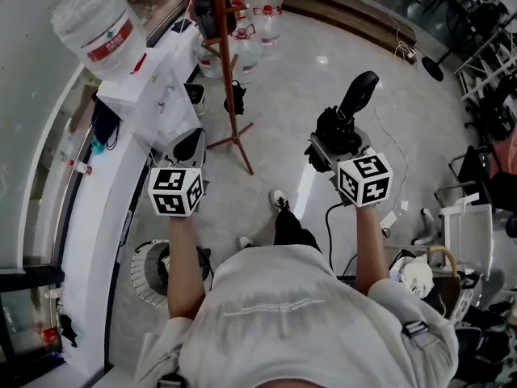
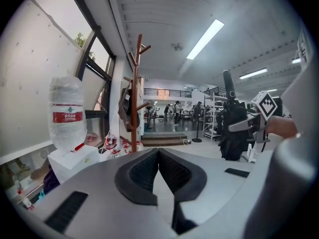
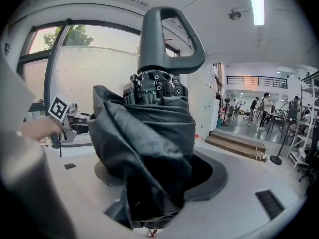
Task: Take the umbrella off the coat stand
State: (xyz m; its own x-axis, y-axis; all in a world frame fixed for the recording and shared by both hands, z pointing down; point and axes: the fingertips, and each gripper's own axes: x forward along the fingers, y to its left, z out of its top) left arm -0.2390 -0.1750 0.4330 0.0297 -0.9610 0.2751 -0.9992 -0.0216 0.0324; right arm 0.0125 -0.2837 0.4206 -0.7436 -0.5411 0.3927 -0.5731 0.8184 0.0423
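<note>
**A:** What could have gone wrong from there?

**B:** The right tongs (image 1: 329,145) were clamped on the folded black umbrella (image 3: 149,128). They held it round its loose cloth rather than anything hard, and its handle (image 3: 169,34) pointed up. I judged that the cloth could slide or bunch. If the hold eased or the hand tipped, the umbrella might have slipped down to the floor (image 1: 323,71).

**A:** Anything else?

**B:** A careless swing could have knocked it against the coat stand (image 1: 229,95) or the water bottle (image 1: 97,27). Both stood well apart from it, so that risk looked small.

**A:** And the left tongs (image 2: 158,156)?

**B:** Their jaws were pressed together with nothing between them. They were apart from the umbrella and gave it no support.

**A:** So where was the umbrella?

**B:** It sat upright between the jaws of the right tongs, which the bundle kept fairly wide. It was up in the air over the floor and clear of the coat stand, which stood off to the left. By my reading it was off the stand, and only setting it down somewhere remained.
</note>
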